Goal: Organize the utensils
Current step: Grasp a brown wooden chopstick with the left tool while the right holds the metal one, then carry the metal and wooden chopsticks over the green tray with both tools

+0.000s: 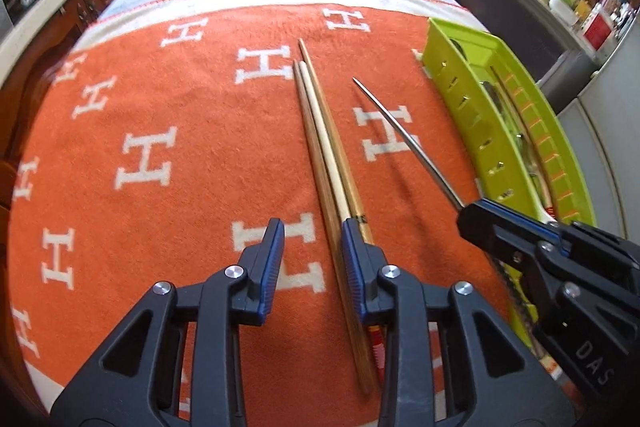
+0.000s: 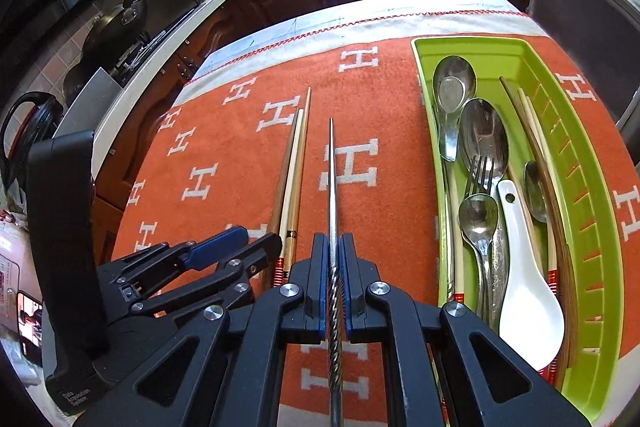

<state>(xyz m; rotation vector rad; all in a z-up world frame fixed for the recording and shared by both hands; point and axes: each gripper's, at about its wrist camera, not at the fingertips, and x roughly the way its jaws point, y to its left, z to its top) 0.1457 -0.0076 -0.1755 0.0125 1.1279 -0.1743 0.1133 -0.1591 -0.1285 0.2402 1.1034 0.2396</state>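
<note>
Three wooden chopsticks [image 1: 320,131] lie mid-frame on the orange blanket [image 1: 160,115], unsorted. Spoons, a fork and other chopsticks already fill the green tray [image 2: 576,163] at right. Right gripper [image 2: 335,255] clamps a metal chopstick [image 2: 332,179]; left gripper [image 1: 313,247] gapes narrowly, empty.

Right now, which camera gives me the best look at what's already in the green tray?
The right wrist view: it looks down into the green tray, showing metal spoons, a fork, a white ceramic spoon and chopsticks. The left wrist view shows mostly its slotted outer wall, with the right claw covering its near end.
</note>
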